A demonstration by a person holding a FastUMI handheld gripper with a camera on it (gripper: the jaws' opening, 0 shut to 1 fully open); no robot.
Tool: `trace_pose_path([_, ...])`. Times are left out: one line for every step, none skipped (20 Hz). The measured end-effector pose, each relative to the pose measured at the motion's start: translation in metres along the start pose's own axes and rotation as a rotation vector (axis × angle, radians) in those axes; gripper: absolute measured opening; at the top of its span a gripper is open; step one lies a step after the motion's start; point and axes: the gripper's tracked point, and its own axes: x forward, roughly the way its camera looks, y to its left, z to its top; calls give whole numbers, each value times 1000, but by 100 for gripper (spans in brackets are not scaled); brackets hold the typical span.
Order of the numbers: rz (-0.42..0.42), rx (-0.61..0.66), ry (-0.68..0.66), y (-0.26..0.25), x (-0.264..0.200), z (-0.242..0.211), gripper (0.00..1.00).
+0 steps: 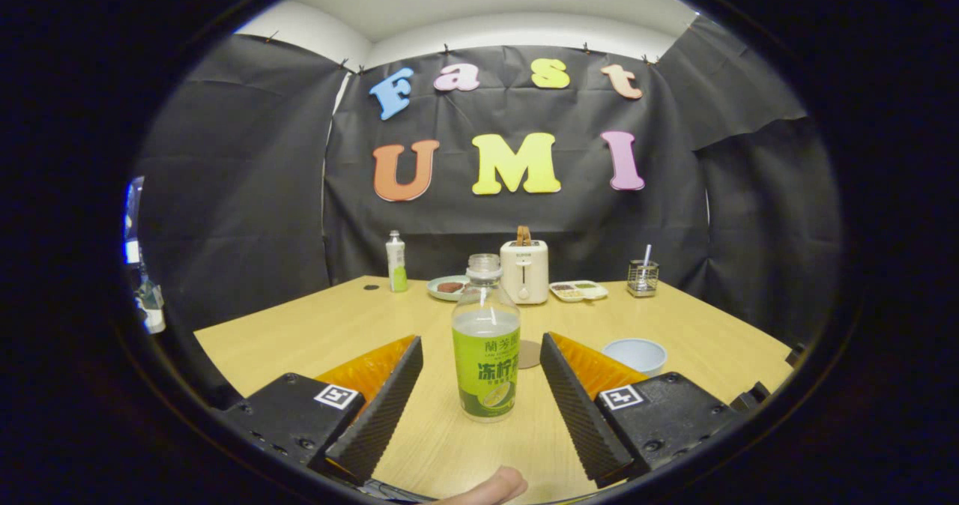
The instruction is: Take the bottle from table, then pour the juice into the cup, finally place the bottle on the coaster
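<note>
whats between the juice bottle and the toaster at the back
In the gripper view, a round coaster lies just behind the juice bottle, then bare table runs to the toaster. The gripper is open, the bottle standing between its fingers, untouched.

My one camera rides on my gripper [481, 355] and looks forward along its two fingers, which frame the lower part of the view, spread wide with a gap on each side of the juice bottle [485, 340] standing between them. The lens sits low, just above the wooden table [315, 325], and faces level across it toward the black cloth wall at the far side. The bottle is close; the toaster [524, 269] and dishes at the far edge are well beyond. A fingertip [491, 486] shows right under the lens.
</note>
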Motion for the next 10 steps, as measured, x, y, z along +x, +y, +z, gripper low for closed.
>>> trace_pose_path([-12, -7, 12, 0, 10, -4, 100])
trace_pose_path([-33, -12, 19, -1, 18, -6, 100])
trace_pose_path([-52, -16, 24, -4, 26, -8, 100])
trace_pose_path([-65, -16, 14, -3, 32, -6, 100])
trace_pose_path([-73, -13, 5, -3, 40, -4, 100])
trace_pose_path([-66, -6, -1, 0, 47, -4, 100])
trace_pose_path([-69, 1, -1, 0, 55, -6, 100])
trace_pose_path([-80, 0, 2, -2, 61, -8, 100])
trace_pose_path([-92, 0, 3, -4, 67, -9, 100])
trace_pose_path([-104, -1, 3, -5, 71, -10, 100])
